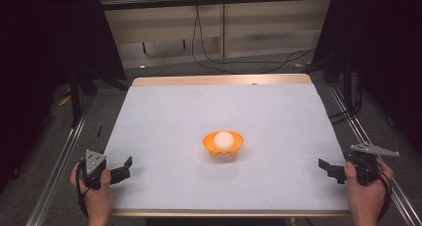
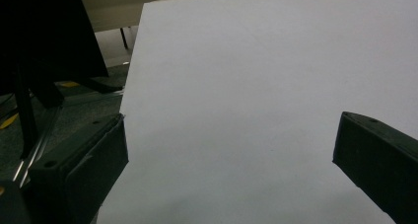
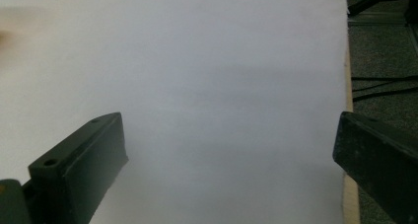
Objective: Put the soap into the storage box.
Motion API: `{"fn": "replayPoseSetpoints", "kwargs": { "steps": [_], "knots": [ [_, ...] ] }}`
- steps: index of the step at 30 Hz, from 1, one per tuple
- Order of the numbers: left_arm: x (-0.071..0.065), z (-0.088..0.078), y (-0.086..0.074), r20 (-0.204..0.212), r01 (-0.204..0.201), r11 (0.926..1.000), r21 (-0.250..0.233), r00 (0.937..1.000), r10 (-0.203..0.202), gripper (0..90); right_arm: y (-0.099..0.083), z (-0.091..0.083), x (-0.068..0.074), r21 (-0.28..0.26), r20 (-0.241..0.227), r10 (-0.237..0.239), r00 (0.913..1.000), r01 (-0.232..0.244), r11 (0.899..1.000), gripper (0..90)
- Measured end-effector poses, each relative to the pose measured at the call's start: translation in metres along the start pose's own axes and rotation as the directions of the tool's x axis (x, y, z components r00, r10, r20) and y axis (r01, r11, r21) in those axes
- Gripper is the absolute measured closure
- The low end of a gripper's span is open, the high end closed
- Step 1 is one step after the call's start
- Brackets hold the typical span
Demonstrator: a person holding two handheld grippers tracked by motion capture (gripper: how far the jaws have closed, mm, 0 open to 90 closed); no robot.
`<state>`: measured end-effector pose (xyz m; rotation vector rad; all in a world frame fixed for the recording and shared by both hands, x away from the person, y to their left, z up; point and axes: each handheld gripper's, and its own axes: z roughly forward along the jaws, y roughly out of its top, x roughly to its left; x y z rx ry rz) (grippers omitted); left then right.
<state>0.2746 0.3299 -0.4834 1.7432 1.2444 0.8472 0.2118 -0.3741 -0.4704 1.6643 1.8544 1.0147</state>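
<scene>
Room: dark curtains are seen at both sides; a pale wall with black cables (image 1: pixel 209 42) is seen behind, and grey floor lies around the table.
Table: one table (image 1: pixel 219 80) is seen, its wooden edge showing at the far and near sides.
Sheet: one white sheet (image 1: pixel 199 111) is spread over nearly the whole top; it is bare in both gripper views.
Rails: two metal rails (image 1: pixel 59 161) are run along the left and right of the table.
Bowl: one orange bowl (image 1: pixel 210 145) is placed near the middle of the sheet, well apart from both grippers.
Ball: one white ball (image 1: pixel 224 139) is held inside the bowl.
Left gripper (image 1: pixel 124 167): it is held at the near left corner, jaws spread wide, nothing between them.
Right gripper (image 1: pixel 326 167): it is held at the near right edge, jaws spread wide, nothing gripped.
Hands: two are counted, one on each gripper.
Writing: none can be read.
</scene>
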Motion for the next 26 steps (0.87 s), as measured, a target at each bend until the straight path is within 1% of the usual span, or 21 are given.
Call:
{"fn": "replayPoseSetpoints", "kwargs": {
  "steps": [2, 6, 7, 8, 10, 11, 13, 15, 17, 18, 19, 20, 22, 23, 26],
  "knots": [
    [0.000, 0.000, 0.000, 0.000, 0.000, 1.0000, -0.001, 1.0000, 0.000, 0.0, -0.003, -0.005, -0.005, -0.015, 0.004, 0.010, 0.9999, -0.010, 1.000, 0.0],
    [0.000, 0.000, 0.000, -0.001, 0.000, 1.0000, -0.001, 1.0000, 0.000, 0.0, -0.007, -0.010, -0.010, -0.032, 0.005, 0.019, 0.9998, -0.019, 0.999, 0.0],
    [0.000, 0.000, 0.000, -0.003, 0.000, 1.0000, 0.000, 1.0000, 0.000, 0.0, -0.010, -0.013, -0.012, -0.050, 0.002, 0.025, 0.9997, -0.025, 0.998, 0.0],
    [0.000, 0.000, 0.000, -0.003, 0.000, 1.0000, 0.000, 1.0000, 0.000, 0.0, -0.010, -0.013, -0.012, -0.050, 0.002, 0.025, 0.9997, -0.025, 0.998, 0.0],
    [0.000, 0.000, 0.000, 0.000, 0.000, 1.0000, -0.001, 1.0000, 0.000, 0.0, -0.013, -0.017, -0.015, -0.080, -0.013, 0.037, 0.9992, -0.038, 0.996, 0.0],
    [0.000, 0.000, 0.000, 0.000, 0.000, 1.0000, -0.001, 1.0000, 0.000, 0.0, -0.013, -0.017, -0.015, -0.080, -0.013, 0.037, 0.9992, -0.038, 0.996, 0.0],
    [0.000, 0.000, 0.000, -0.002, -0.003, 1.0000, 0.002, 1.0000, 0.003, 0.0, -0.018, -0.020, -0.016, -0.126, -0.027, 0.045, 0.9986, -0.048, 0.991, 0.0],
    [0.000, 0.000, 0.000, -0.001, 0.002, 1.0000, 0.003, 1.0000, -0.002, 0.0, -0.021, -0.019, -0.015, -0.153, -0.041, 0.049, 0.9980, -0.054, 0.987, 0.0],
    [0.000, 0.001, 0.000, 0.000, 0.010, 1.0000, 0.001, 1.0000, -0.010, 0.0, -0.023, -0.017, -0.013, -0.152, -0.035, 0.042, 0.9985, -0.047, 0.987, 0.3],
    [0.000, 0.001, 0.000, 0.000, 0.011, 0.9999, 0.000, 0.9999, -0.011, 0.0, -0.024, -0.017, -0.012, -0.150, -0.024, 0.028, 0.9993, -0.032, 0.988, 0.7],
    [0.000, 0.001, 0.000, 0.000, 0.011, 0.9999, 0.000, 0.9999, -0.011, 0.0, -0.024, -0.017, -0.012, -0.150, -0.024, 0.028, 0.9993, -0.032, 0.988, 0.7],
    [0.001, 0.000, 0.000, -0.001, 0.007, 1.0000, 0.003, 1.0000, -0.007, 0.0, -0.025, -0.019, -0.009, -0.169, -0.017, 0.018, 0.9997, -0.020, 0.985, 1.2],
    [0.001, 0.000, 0.000, 0.004, 0.006, 1.0000, 0.004, 1.0000, -0.006, 0.0, -0.026, -0.019, -0.009, -0.174, -0.019, 0.016, 0.9997, -0.019, 0.984, 1.3],
    [0.000, 0.001, 0.000, -0.001, 0.008, 1.0000, 0.003, 1.0000, -0.008, 0.0, -0.028, -0.018, -0.009, -0.168, -0.016, 0.015, 0.9998, -0.017, 0.986, 1.2],
    [0.000, 0.000, 0.000, -0.001, 0.006, 1.0000, 0.001, 1.0000, -0.006, 0.0, -0.027, -0.020, -0.007, -0.171, -0.013, 0.008, 0.9999, -0.010, 0.985, 1.3]
  ]
}}
